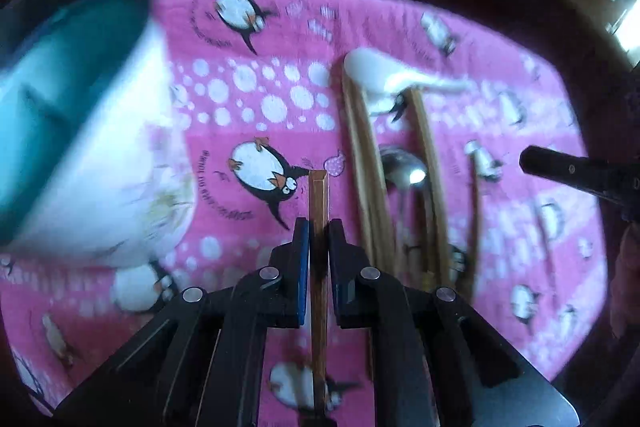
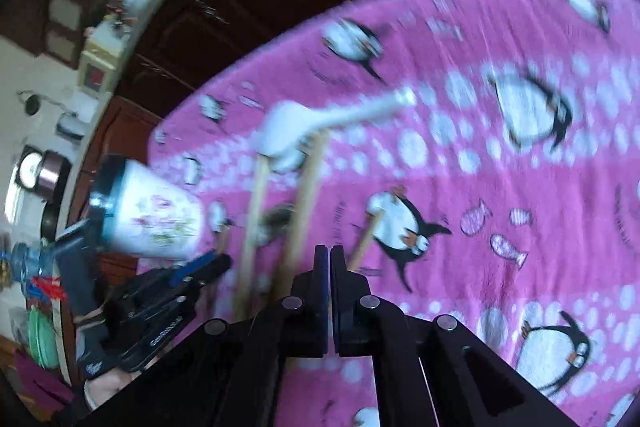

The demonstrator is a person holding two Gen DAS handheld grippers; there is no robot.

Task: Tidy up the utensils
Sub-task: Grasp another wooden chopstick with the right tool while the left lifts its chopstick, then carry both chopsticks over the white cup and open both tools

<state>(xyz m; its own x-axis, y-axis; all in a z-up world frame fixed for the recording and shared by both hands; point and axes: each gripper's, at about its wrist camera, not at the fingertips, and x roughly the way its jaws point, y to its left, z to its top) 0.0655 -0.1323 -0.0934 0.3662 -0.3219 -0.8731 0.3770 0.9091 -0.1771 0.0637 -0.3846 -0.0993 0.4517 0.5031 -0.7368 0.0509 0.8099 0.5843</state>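
- The left tongs (image 1: 319,227) are clamped on one wooden chopstick (image 1: 319,199), which runs lengthwise between the blue pads with its squared end poking out past the tips. That hold looks meant for carrying the stick off the cloth.
- A white cup (image 1: 92,147) with a dark blue rim sits up and to the left of the held chopstick, close to the left wrist camera. In the right wrist view it appears tilted, mouth away from the utensils. I judge it to be the holder for the utensils; whether it rests on the table or is propped I cannot tell.
- The right tongs (image 2: 330,251) are pressed together with nothing between the pads. They hang above the pink penguin towel (image 2: 520,247), just right of the loose sticks.
- Still lying on the towel: more chopsticks (image 1: 366,163) side by side, a metal spoon (image 1: 402,169) between them, and a white ceramic spoon (image 1: 380,73) resting across their far ends.
- This pile lies just right of the left tongs and left of the right tongs.
- Both views are blurred, so fine contact is uncertain.
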